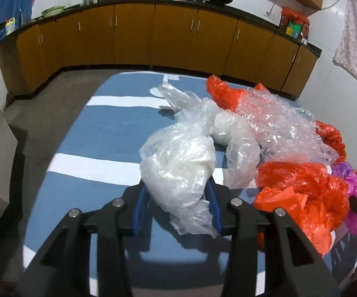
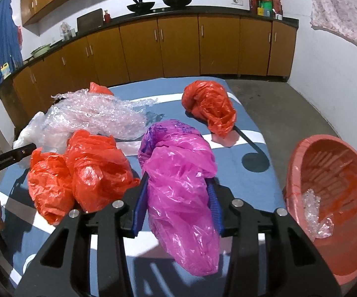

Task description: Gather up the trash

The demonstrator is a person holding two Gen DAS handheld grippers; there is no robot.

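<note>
Here left gripper (image 1: pixel 177 193) clamps white bag (image 1: pixel 178 170); right gripper (image 2: pixel 178 190) clamps pink bag (image 2: pixel 178 185) beside basin (image 2: pixel 346 267).

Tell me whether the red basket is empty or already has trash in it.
Not empty: the red basket holds one crumpled piece of clear plastic near its bottom; the rest of its inside is bare.

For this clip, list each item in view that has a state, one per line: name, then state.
left gripper: jaws closed on the white bag
white bag: crumpled, held
right gripper: jaws closed on the pink bag
pink bag: crumpled, held
bubble wrap: loose on the table
red bags: crumpled, beside the pink bag
far red bag: crumpled, lying apart
basket: tilted, clear plastic inside
table: covered by striped blue cloth
</note>
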